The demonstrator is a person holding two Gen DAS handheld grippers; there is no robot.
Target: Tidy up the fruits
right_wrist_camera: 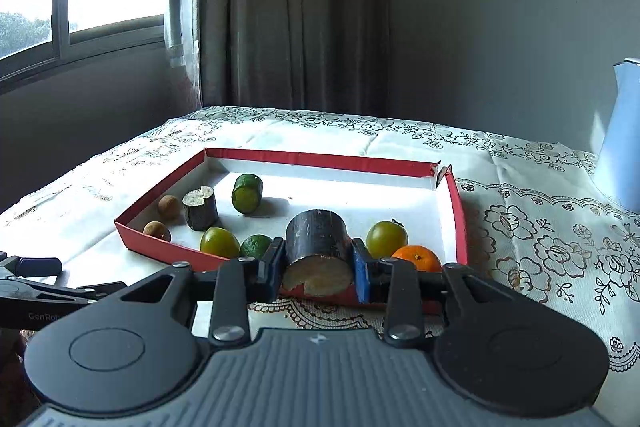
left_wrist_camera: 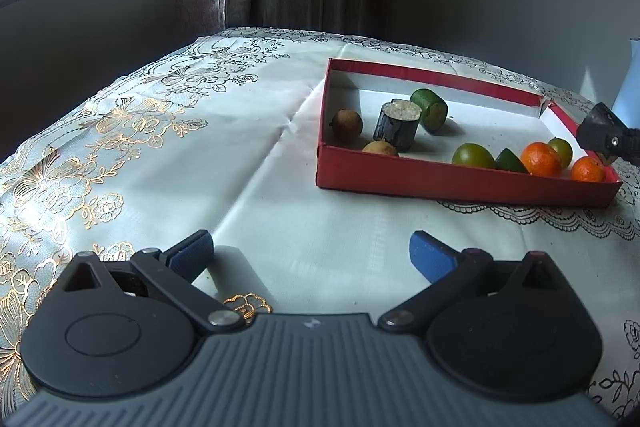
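A red tray (left_wrist_camera: 440,183) (right_wrist_camera: 320,159) lies on the floral tablecloth and holds the fruit. My right gripper (right_wrist_camera: 318,269) is shut on a dark sugarcane chunk (right_wrist_camera: 316,239), lifted over the tray's near right corner. In the tray lie a second dark sugarcane chunk (left_wrist_camera: 397,125) (right_wrist_camera: 201,213), a green cane piece (left_wrist_camera: 430,109) (right_wrist_camera: 247,193), two brown longans (left_wrist_camera: 347,125) (right_wrist_camera: 168,207), green limes (left_wrist_camera: 473,155) (right_wrist_camera: 219,242) and oranges (left_wrist_camera: 542,159) (right_wrist_camera: 418,257). My left gripper (left_wrist_camera: 312,255) hangs open over bare cloth in front of the tray. The right gripper's tip (left_wrist_camera: 604,135) shows at the tray's right end.
A pale blue jug (right_wrist_camera: 622,139) stands at the table's right edge. Curtains and a window lie behind the table. The left gripper's arm (right_wrist_camera: 32,279) shows at the lower left of the right wrist view. Open cloth stretches left of the tray.
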